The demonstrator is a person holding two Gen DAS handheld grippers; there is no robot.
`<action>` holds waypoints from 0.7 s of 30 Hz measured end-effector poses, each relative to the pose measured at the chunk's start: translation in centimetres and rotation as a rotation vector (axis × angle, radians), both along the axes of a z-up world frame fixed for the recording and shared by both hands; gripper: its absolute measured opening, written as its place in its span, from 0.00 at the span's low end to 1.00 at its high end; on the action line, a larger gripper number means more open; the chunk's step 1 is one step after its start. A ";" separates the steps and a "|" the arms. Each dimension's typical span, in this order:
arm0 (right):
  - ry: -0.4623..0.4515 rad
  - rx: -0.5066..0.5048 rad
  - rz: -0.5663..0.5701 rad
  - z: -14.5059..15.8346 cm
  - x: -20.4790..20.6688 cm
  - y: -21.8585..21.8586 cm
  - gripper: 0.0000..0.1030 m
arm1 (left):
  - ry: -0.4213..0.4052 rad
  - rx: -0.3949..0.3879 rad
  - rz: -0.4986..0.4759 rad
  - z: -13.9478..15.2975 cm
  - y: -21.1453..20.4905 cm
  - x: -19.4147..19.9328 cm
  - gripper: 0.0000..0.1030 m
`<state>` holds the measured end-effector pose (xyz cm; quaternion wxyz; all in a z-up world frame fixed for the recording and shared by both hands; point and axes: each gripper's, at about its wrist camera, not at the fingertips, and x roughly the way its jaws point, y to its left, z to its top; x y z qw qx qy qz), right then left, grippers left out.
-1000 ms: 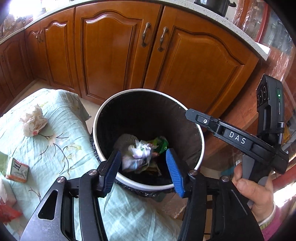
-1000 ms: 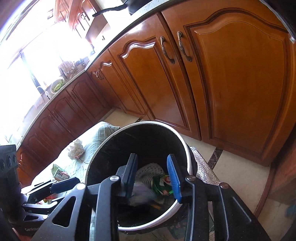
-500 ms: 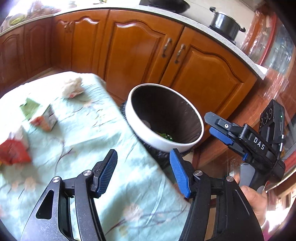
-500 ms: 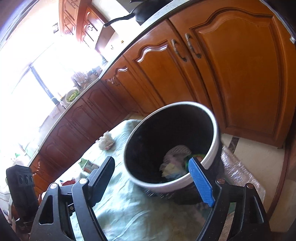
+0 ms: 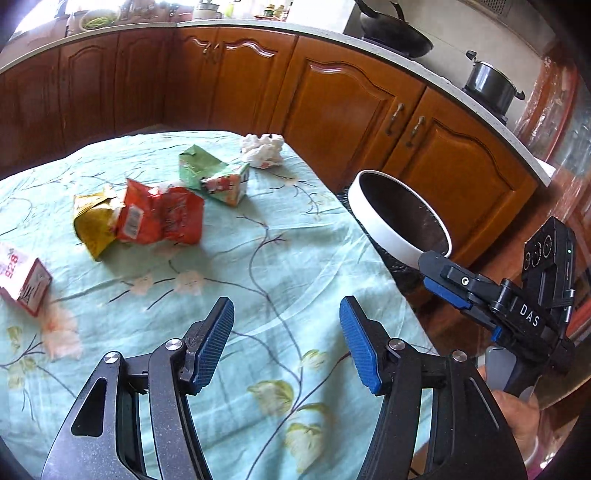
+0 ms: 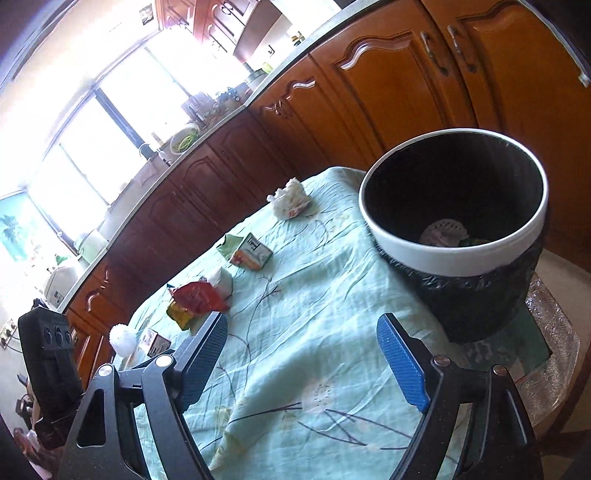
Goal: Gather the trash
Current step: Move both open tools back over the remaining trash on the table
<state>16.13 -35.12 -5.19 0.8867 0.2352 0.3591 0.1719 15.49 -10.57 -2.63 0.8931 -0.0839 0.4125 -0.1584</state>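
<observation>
A white-rimmed bin with a black liner stands by the table's right edge; the right wrist view shows its rim and trash inside. On the tablecloth lie a crumpled white tissue, a green carton, a red wrapper, a yellow packet and a red-and-white box. My left gripper is open and empty above the cloth. My right gripper is open and empty, left of the bin; it also shows in the left wrist view.
The table has a pale green floral cloth. Wooden kitchen cabinets stand behind the table and bin. A wok and a pot sit on the counter. A white round object sits at the table's far left.
Both grippers have pulled back from over the bin to above the table. The right gripper's jaws have opened wider. The trash on the cloth has come into view.
</observation>
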 end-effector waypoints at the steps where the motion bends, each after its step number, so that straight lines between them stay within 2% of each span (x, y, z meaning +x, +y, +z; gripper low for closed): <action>1: 0.004 -0.001 0.013 -0.1 -0.1 0.7 0.82 | -0.001 0.001 0.014 -0.1 0.5 -0.2 0.59; 6: 0.014 -0.007 0.070 -0.3 -0.6 3.8 0.82 | 0.009 -0.001 0.085 -0.6 4.1 -1.3 0.59; 12: 0.015 -0.023 0.127 -0.2 -0.4 6.7 0.82 | 0.015 -0.015 0.214 -0.5 9.2 -1.9 0.63; 21: 0.011 -0.042 0.195 0.4 1.6 10.2 0.82 | 0.073 -0.065 0.424 -1.1 16.5 -0.5 0.78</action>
